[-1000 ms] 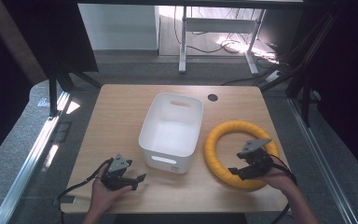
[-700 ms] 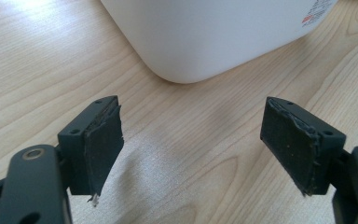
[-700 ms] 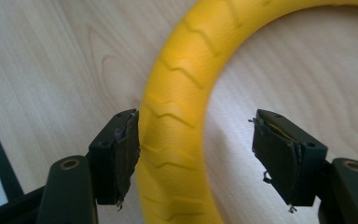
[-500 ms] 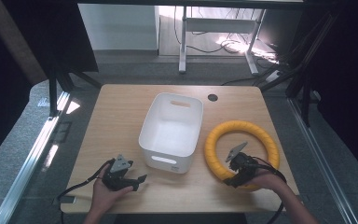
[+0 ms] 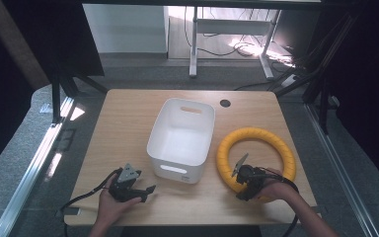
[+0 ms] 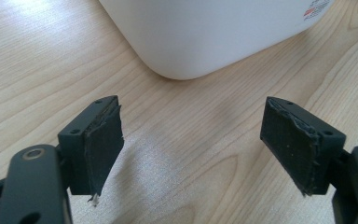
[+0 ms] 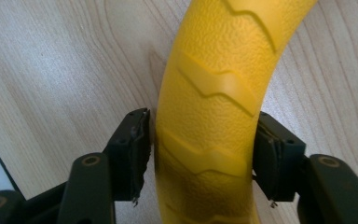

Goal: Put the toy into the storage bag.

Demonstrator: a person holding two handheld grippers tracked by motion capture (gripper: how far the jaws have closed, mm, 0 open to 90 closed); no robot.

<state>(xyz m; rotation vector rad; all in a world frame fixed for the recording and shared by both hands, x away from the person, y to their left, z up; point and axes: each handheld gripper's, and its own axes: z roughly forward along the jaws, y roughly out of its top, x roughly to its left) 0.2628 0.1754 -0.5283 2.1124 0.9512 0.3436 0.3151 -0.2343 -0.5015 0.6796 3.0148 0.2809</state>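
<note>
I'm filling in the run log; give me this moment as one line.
right gripper: jaws astride yellow ring, near rim, small gap at one pad | left gripper: open, idle on table | white bin: empty

A white plastic bin (image 5: 181, 139) with cut-out handles sits open and empty in the middle of the light wooden table (image 5: 123, 116). A dark round cable port (image 5: 225, 103) shows near the far edge. Beyond stands a white desk frame (image 5: 229, 29) with cables (image 5: 246, 47) on the floor.

Light wooden tabletop (image 5: 123, 123): white bin (image 5: 181, 139) at centre; yellow ring (image 5: 255, 158) lying flat, right of bin, near it; round cable port (image 5: 225, 103) toward far edge.
</note>
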